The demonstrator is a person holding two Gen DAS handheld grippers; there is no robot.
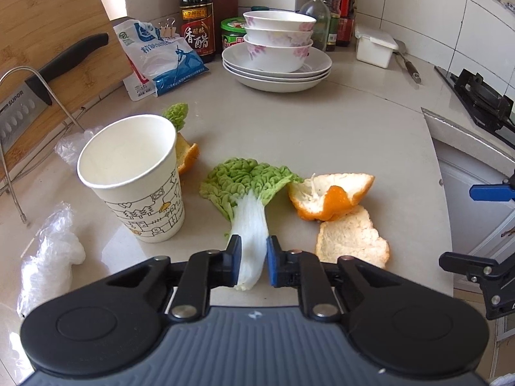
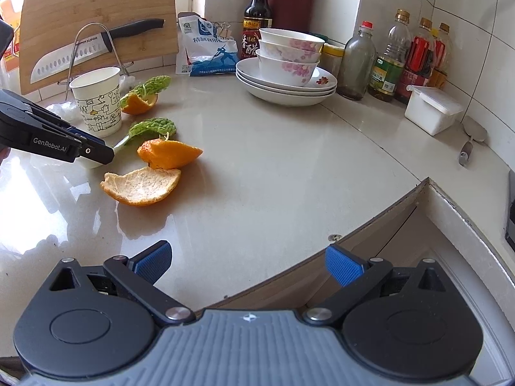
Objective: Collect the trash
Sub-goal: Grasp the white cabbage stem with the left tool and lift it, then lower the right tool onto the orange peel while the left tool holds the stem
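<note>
My left gripper [image 1: 253,259] is shut on the white stem of a cabbage leaf [image 1: 248,189] that lies on the counter; it also shows in the right wrist view [image 2: 151,127]. A paper cup [image 1: 135,177] stands upright to its left. Two orange peels [image 1: 331,196] [image 1: 352,239] lie to its right, and a third peel [image 1: 186,156] with a small leaf [image 1: 177,114] lies behind the cup. Crumpled clear plastic [image 1: 51,254] lies at the far left. My right gripper [image 2: 249,265] is open and empty over the counter's front edge, apart from the trash.
Stacked bowls on plates [image 1: 276,61] stand at the back. A salt bag [image 1: 157,54], a vinegar bottle [image 1: 196,13], oil bottles [image 2: 386,61] and a white box [image 1: 375,46] line the wall. A knife [image 1: 35,96] and cutting board [image 1: 48,32] sit on a rack at left. A stove [image 1: 482,103] is at right.
</note>
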